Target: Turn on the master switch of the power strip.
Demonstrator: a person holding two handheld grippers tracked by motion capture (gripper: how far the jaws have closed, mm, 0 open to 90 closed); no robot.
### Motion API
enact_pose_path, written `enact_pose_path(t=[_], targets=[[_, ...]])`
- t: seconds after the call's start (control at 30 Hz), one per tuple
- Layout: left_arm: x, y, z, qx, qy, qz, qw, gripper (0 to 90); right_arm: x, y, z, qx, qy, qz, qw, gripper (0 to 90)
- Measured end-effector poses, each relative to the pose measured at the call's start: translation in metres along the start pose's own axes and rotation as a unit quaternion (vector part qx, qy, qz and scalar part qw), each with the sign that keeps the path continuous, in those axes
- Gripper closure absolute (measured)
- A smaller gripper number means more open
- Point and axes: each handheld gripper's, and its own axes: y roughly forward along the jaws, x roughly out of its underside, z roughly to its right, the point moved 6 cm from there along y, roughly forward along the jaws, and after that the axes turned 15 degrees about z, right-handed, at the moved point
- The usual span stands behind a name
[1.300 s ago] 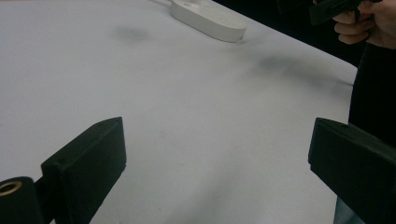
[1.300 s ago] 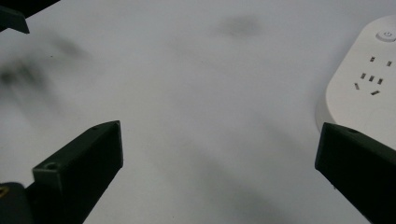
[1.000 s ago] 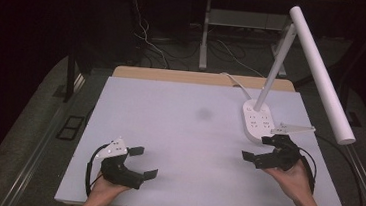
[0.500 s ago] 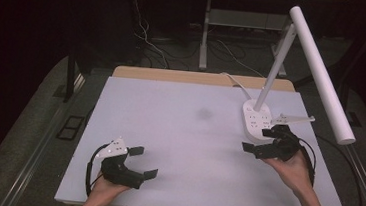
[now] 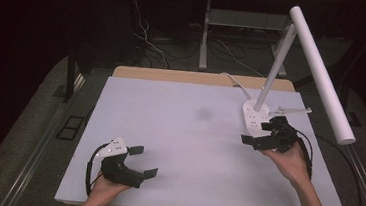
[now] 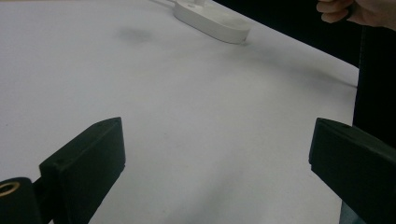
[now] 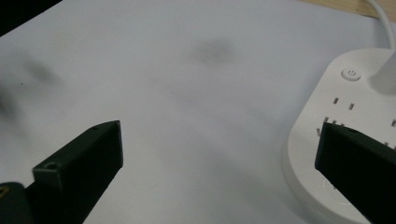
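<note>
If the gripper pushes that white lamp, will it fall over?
Maybe. The lamp has a long head leaning far out past its base, so it looks top-heavy and might tip that way. The flat base would probably slide on the smooth table if the right gripper pushes low.

A white table (image 5: 168, 132) stands on grey carpet (image 5: 32, 140) — dark all round, cables (image 5: 147, 34) trailing behind near a metal stand (image 5: 205, 34).

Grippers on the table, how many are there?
2: the left gripper near the table's front left corner, the right gripper at the lamp base, far right.
</note>
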Motion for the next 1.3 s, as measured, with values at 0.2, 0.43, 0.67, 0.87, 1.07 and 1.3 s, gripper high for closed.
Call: enact_pose_path(t=[0.2,0.43,0.67,0.87,1.07,1.3], targets=[[0.0,0.0,0.0,0.0,0.001,-0.001,1.0,2.6,-0.006,0.007,0.005,0.006,-0.007,-0.006,0.9999,0.4],[0.0,0.0,0.0,-0.001,0.002,-0.001,1.0,2.6,-0.01,0.015,0.011,0.018,-0.009,-0.012,0.9997,0.5],[0.0,0.0,0.0,-0.001,0.003,-0.002,1.0,2.5,-0.016,0.021,0.015,0.021,-0.01,-0.016,0.9996,0.5],[0.001,-0.001,-0.001,-0.002,0.005,-0.005,1.0,2.5,-0.025,0.027,0.02,0.029,-0.011,-0.023,0.9993,0.5],[0.001,0.0,0.0,-0.002,0.007,-0.007,1.0,2.5,-0.032,0.03,0.024,0.032,-0.009,-0.023,0.9992,0.5],[0.001,-0.001,-0.001,-0.003,0.004,-0.007,1.0,2.5,-0.041,0.033,0.03,0.045,-0.023,-0.035,0.9981,14.2]])
